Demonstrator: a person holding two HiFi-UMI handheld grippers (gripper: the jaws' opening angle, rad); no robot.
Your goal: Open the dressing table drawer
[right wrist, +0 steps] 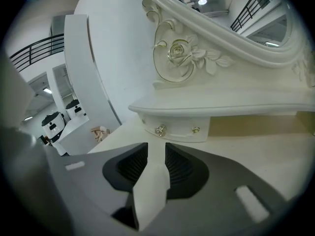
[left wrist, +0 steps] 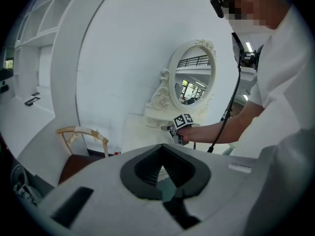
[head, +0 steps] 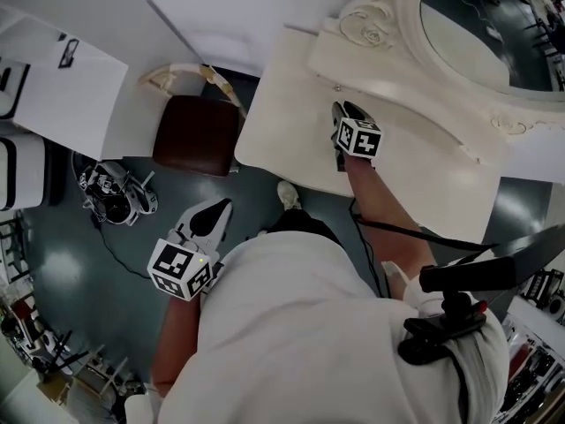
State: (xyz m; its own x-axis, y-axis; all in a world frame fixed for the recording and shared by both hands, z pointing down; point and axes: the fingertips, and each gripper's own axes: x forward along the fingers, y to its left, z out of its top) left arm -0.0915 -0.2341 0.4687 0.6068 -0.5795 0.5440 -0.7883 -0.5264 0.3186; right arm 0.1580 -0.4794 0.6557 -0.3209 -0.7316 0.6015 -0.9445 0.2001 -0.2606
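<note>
A: Drawer (right wrist: pixel 174 130) loc?
B: Mid-frame in right gripper view, under mirror shelf (right wrist: pixel 221 104). Prob light, stiff; pinch its small slick knob (right wrist: pixel 160 130).
A: Jaws?
B: Right gripper (right wrist: pixel 156 149) apart, empty; left gripper (left wrist: pixel 162 161) closed, empty.

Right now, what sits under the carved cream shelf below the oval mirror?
A small cream drawer front with two metal knobs, apparently shut, and a tan recessed panel to its right. The drawer's inside is covered by its front.
</note>
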